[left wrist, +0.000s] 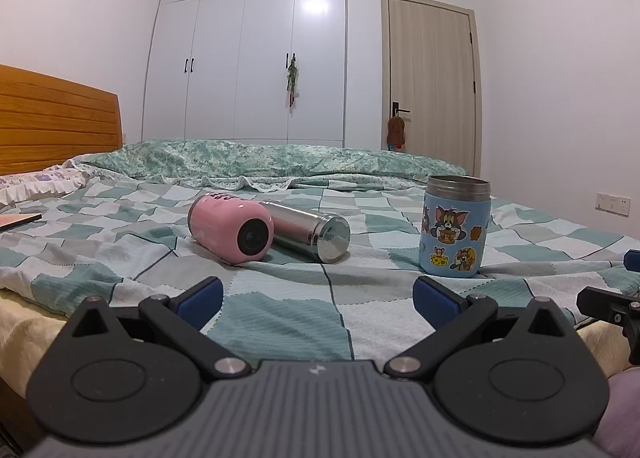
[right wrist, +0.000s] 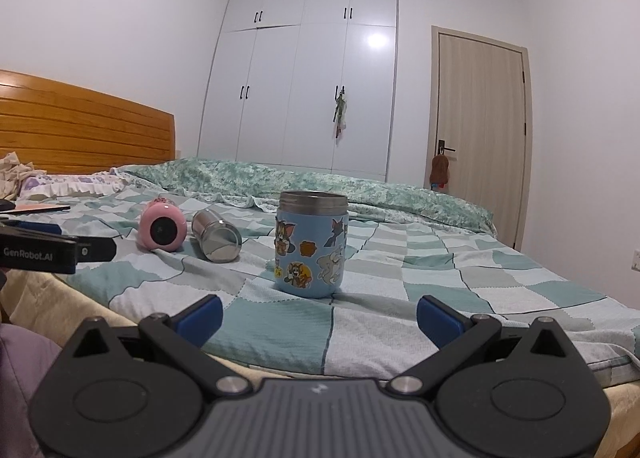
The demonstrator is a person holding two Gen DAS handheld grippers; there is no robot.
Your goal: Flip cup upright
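Observation:
A pink cup (left wrist: 232, 228) lies on its side on the checked bedspread, its base toward me. A steel cup (left wrist: 310, 230) lies on its side right beside it, touching. A blue cartoon-sticker cup (left wrist: 454, 232) stands upright to the right. In the right wrist view the blue cup (right wrist: 311, 244) is straight ahead, with the pink cup (right wrist: 162, 228) and steel cup (right wrist: 216, 234) at left. My left gripper (left wrist: 318, 298) is open and empty, short of the lying cups. My right gripper (right wrist: 320, 318) is open and empty, just short of the blue cup.
The bed (left wrist: 280, 318) has a green-and-white checked cover and a rumpled floral quilt (left wrist: 260, 158) at the back. A wooden headboard (left wrist: 56, 118) stands at left. A flat pink item (left wrist: 18, 220) lies at the left edge. Wardrobe and door stand behind.

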